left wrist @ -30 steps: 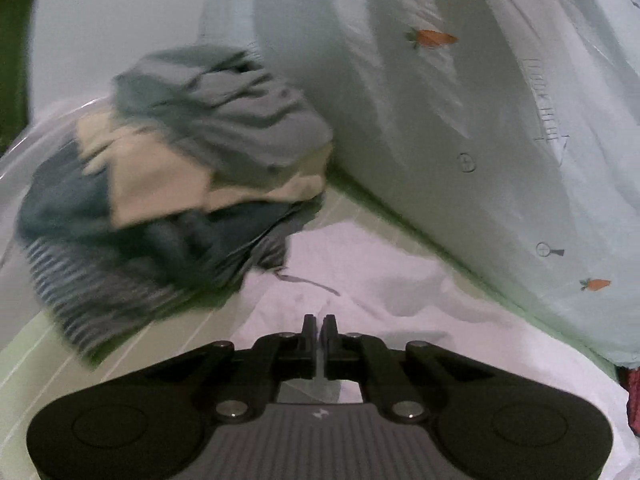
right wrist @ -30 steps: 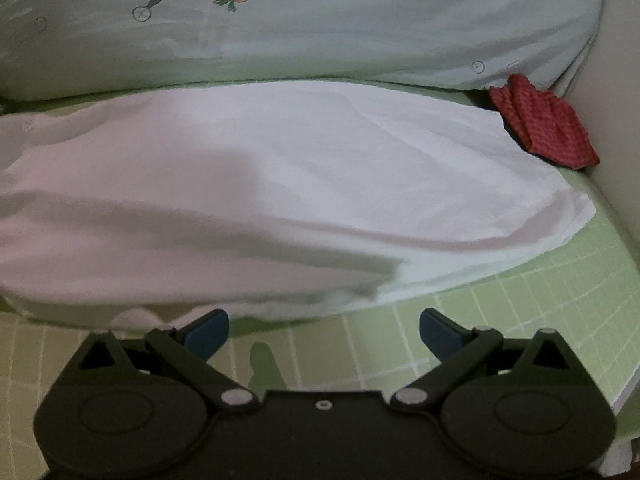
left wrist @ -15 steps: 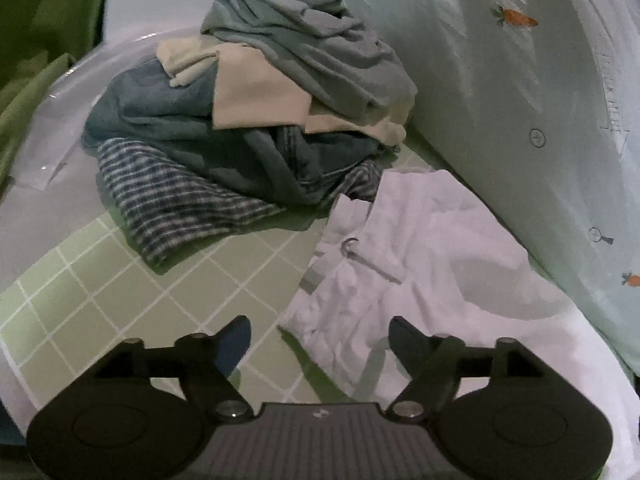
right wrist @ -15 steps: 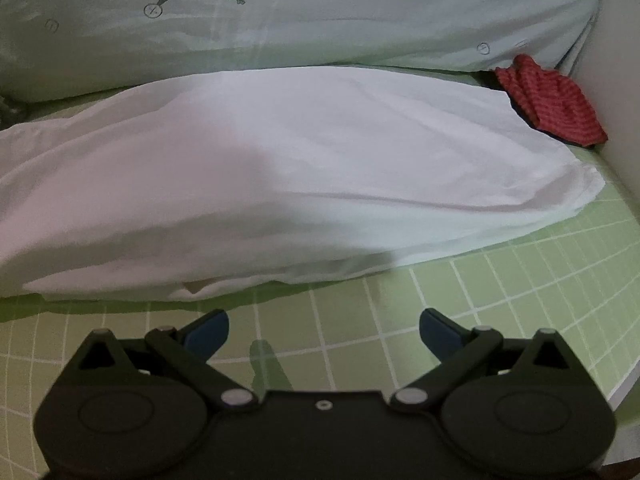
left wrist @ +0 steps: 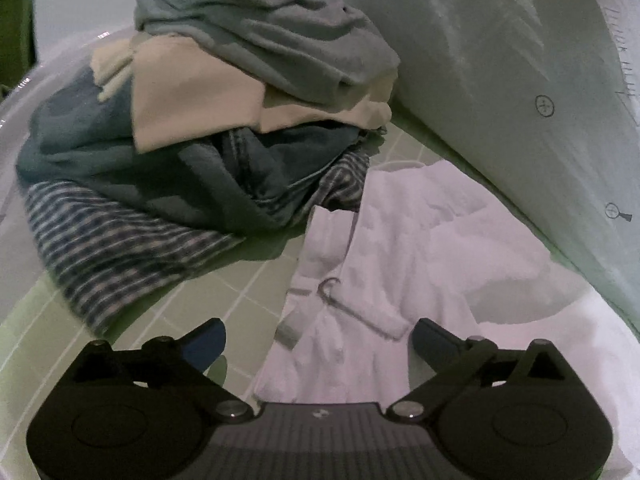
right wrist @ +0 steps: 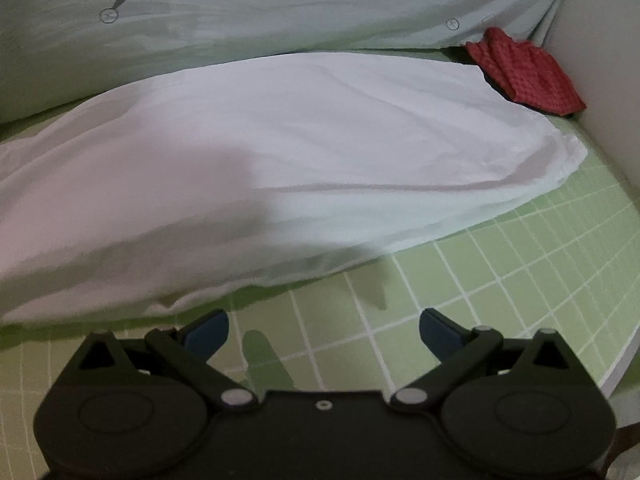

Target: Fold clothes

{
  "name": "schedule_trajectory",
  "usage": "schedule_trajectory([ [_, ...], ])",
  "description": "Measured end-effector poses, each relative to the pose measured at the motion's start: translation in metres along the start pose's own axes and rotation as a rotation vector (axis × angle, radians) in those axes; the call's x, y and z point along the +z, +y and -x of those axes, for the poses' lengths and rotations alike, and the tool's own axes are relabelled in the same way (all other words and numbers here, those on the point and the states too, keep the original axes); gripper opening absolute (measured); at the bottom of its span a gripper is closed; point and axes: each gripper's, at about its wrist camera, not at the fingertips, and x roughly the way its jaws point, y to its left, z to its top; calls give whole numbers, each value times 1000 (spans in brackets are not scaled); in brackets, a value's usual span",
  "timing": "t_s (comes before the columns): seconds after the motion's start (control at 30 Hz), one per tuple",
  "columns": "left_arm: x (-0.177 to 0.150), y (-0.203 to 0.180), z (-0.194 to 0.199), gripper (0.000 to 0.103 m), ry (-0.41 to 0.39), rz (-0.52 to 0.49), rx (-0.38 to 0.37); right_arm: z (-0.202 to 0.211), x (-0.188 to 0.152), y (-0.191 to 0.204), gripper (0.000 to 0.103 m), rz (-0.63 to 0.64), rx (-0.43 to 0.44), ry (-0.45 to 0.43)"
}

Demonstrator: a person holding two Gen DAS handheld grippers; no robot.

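Observation:
A white garment (left wrist: 420,264) lies spread on the green checked mat (left wrist: 224,292); its waistband end with a metal hook is in front of my left gripper (left wrist: 318,340), which is open and empty just above it. In the right wrist view the same white garment (right wrist: 304,152) lies long and flat across the mat (right wrist: 480,280). My right gripper (right wrist: 324,330) is open and empty, just short of the garment's near edge.
A pile of clothes (left wrist: 224,120) in grey, cream, blue and stripes sits at the left end. A pale carrot-print duvet (right wrist: 280,12) runs along the back. A red cloth (right wrist: 524,76) lies at the far right by a white wall. The mat's edge drops off at right.
My left gripper opened, let go of the white garment and drew back slightly; the garment end now lies on the mat. My right gripper stayed open and shifted a little along the garment.

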Motion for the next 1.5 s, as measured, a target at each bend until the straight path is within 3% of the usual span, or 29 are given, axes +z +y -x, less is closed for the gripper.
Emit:
schedule_trajectory([
  [0.3, 11, 9, -24, 100, 48, 95, -101, -17, 23, 9, 103, -11, -9, 21],
  [0.4, 9, 17, -30, 100, 64, 184, -152, -20, 24, 10, 103, -5, -11, 27],
  [0.5, 4, 26, -33, 92, 58, 274, -226, -22, 24, 7, 103, -16, -4, 32],
  [0.63, 2, 29, -29, 59, 56, 306, -256, -25, 25, 1, 103, -47, 14, 23],
  [0.73, 5, 23, -16, 24, 14, 327, -302, -28, 29, -5, 103, -80, 20, 9],
  [0.8, 10, 13, -3, 21, -26, 318, -342, -27, 31, -9, 103, -104, 28, -7],
  [1.0, 27, -58, 34, 17, -131, 183, -415, -24, 38, -41, 103, -143, 52, -45],
  [1.17, 24, -144, 47, 16, -156, 61, -450, -22, 49, -82, 103, -139, 66, -64],
  [1.37, -11, -263, 35, 16, -94, -140, -460, -26, 66, -140, 103, -108, 62, -93],
  [1.5, -47, -330, -5, 19, -9, -212, -348, -35, 80, -180, 103, -98, 54, -117],
])
